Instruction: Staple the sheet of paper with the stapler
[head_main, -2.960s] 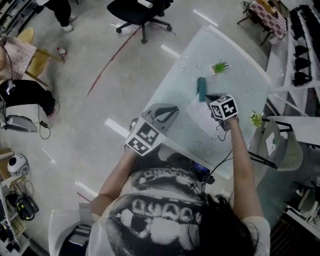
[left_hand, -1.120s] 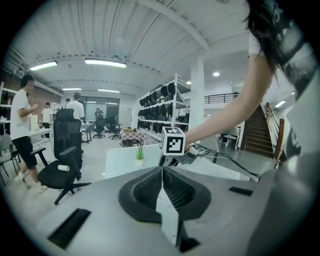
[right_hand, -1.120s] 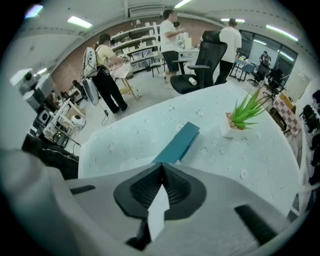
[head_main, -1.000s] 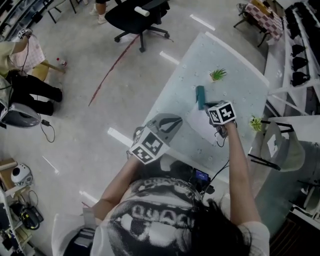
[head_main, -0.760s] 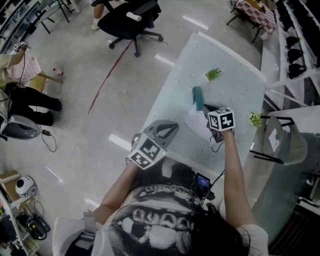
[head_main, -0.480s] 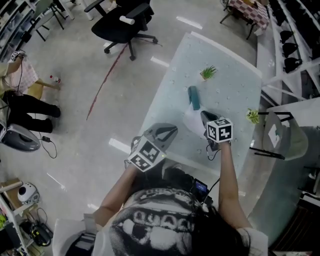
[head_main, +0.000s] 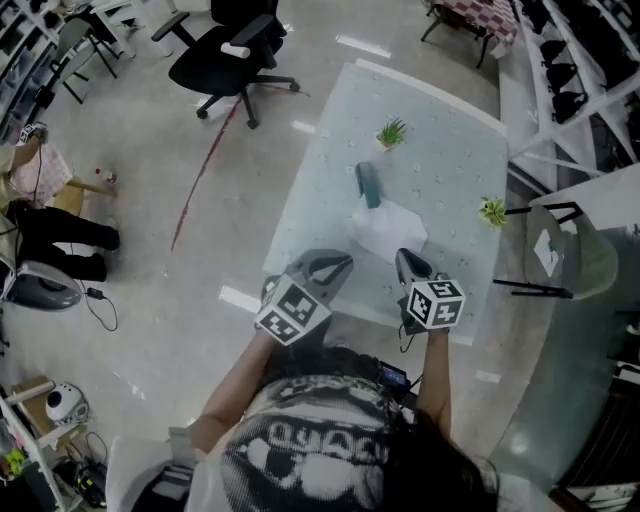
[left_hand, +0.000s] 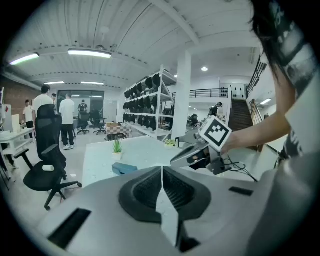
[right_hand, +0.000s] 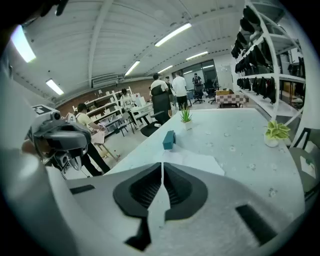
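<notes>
A teal stapler (head_main: 368, 184) lies on the pale glass table (head_main: 450, 170), its near end at the far corner of a white sheet of paper (head_main: 388, 229). My right gripper (head_main: 403, 256) hovers over the table's near edge, just short of the paper, jaws shut and empty. My left gripper (head_main: 343, 260) hangs at the table's near-left edge, also shut on nothing. In the right gripper view the stapler (right_hand: 169, 139) and paper (right_hand: 196, 160) lie just beyond the shut jaws (right_hand: 162, 165). From the left gripper view (left_hand: 161, 169), the stapler (left_hand: 124, 169) lies ahead to the left.
A small potted plant (head_main: 391, 132) stands beyond the stapler and another (head_main: 491, 210) at the table's right edge. A white chair (head_main: 565, 262) is right of the table, a black office chair (head_main: 225, 50) on the floor at far left. People stand in the background.
My right gripper has pulled back from beside the stapler and paper toward the table's near edge, rolling as it rose. The left gripper has shifted only a little.
</notes>
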